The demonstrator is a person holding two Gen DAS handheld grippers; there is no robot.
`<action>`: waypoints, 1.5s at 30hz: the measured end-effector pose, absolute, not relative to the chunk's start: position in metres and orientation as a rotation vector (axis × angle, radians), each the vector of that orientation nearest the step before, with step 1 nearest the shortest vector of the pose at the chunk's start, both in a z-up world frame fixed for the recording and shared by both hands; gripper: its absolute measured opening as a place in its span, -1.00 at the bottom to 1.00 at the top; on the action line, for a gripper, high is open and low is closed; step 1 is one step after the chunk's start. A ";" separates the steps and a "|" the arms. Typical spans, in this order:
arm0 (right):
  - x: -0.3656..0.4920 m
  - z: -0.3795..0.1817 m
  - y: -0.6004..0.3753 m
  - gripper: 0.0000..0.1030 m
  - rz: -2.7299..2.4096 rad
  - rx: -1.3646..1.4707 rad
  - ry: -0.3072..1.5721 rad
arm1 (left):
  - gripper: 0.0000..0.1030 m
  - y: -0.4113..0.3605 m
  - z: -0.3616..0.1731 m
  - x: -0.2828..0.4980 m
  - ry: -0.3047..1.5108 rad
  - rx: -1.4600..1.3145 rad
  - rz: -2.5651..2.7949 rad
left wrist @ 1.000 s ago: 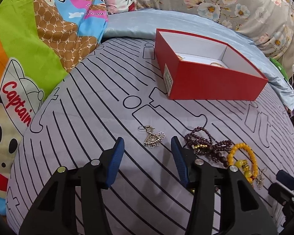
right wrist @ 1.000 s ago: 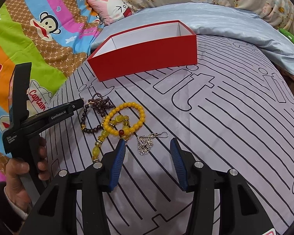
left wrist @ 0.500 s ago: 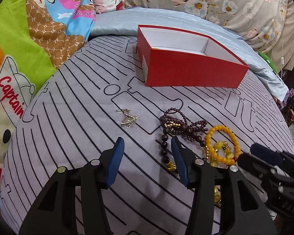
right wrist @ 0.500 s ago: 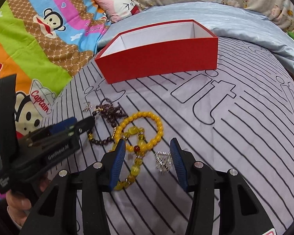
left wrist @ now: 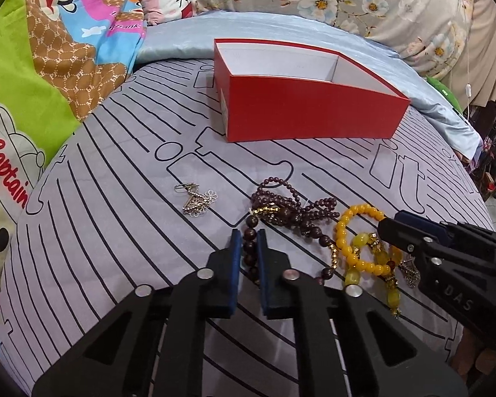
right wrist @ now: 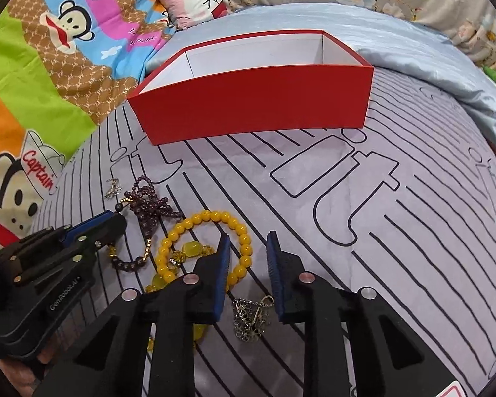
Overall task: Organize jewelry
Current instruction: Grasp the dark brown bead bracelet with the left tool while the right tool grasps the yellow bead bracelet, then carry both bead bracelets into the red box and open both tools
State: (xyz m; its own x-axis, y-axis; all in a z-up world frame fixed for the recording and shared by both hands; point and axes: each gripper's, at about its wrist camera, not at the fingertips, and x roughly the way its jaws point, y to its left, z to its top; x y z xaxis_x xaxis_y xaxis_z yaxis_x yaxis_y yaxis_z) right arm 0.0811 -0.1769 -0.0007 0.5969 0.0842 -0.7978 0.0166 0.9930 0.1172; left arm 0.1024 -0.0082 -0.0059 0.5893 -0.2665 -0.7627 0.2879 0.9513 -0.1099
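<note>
Between left gripper [left wrist: 247, 236] jaws, seemingly pinched, dark bead strand [left wrist: 249, 251] runs lengthwise; right's gape.

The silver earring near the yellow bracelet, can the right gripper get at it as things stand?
Probably yes: the earring lies uncovered on the bedsheet between the right gripper's open fingers, beside the yellow bracelet.

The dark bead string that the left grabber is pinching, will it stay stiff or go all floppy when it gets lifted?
Probably floppy: the dark bead string lies in loose tangled loops on the bedsheet. The left gripper pinches only a few beads, so the rest would likely dangle. Its loops reach the yellow bead bracelet and might snag it.
</note>
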 end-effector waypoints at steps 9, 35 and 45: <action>0.067 0.013 -0.186 -0.86 0.053 0.174 0.895 | -0.85 -0.001 0.010 0.092 0.887 -0.052 -0.381; 0.073 0.131 -0.218 -0.86 0.032 0.135 0.666 | -0.85 -0.007 0.123 0.104 0.702 -0.034 -0.450; 0.152 0.143 -0.236 -0.86 0.029 0.189 0.660 | -0.85 -0.036 0.130 0.181 0.678 -0.027 -0.456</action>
State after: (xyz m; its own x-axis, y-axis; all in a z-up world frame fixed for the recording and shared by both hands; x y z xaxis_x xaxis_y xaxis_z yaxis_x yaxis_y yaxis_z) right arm 0.1516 -0.2358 0.1427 0.7900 0.0870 -0.6069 0.0332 0.9824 0.1841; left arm 0.1815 -0.0361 0.1298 0.6843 -0.4153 -0.5994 0.3979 0.9015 -0.1703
